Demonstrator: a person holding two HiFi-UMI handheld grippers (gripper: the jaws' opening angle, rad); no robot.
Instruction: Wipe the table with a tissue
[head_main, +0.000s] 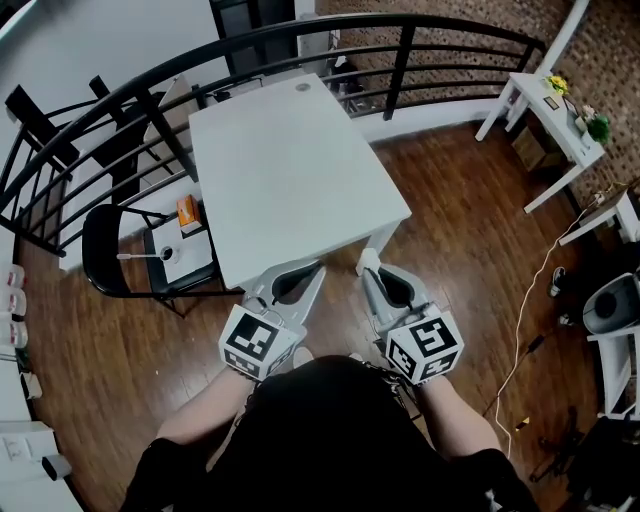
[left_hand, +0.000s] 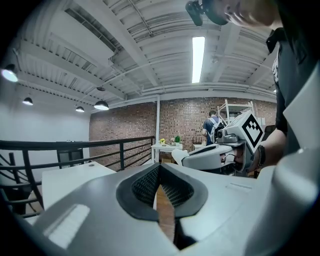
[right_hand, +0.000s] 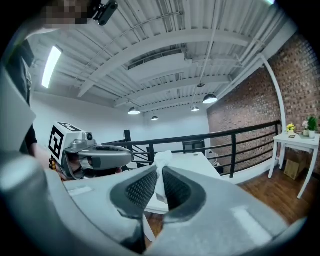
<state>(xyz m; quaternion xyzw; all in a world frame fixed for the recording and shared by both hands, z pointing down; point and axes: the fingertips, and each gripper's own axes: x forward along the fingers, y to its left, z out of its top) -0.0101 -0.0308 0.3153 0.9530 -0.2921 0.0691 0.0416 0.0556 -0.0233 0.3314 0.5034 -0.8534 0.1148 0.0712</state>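
Right gripper (right_hand: 159, 175) has its jaws closed on the tissue (right_hand: 161, 172). The tissue is white, thin and crumpled, pinched into a narrow vertical strip. A loose, ruffled tuft of it pokes out above the fingertips, and the rest hangs down between the dark meshed pads (right_hand: 142, 187), pressed by both of them. In the head view I see only a small white scrap at that gripper's tip (head_main: 370, 268), so I read the tissue's shape from the right gripper view. The tissue is off the white table (head_main: 290, 170), held in the air just off the table's near edge, close to its near right corner; it does not touch the top. Left gripper (left_hand: 160, 167) has its jaws together at the tips with nothing between them; below the tips a thin wedge of wooden floor (left_hand: 166, 220) shows through. In the head view that gripper (head_main: 315, 268) also sits just off the table's near edge, to the left of the right gripper, and the two are apart and roughly level. The tabletop looks bare and white. A black chair (head_main: 110, 250) stands at the table's left side, and a black railing (head_main: 420, 40) curves around the table's far side.
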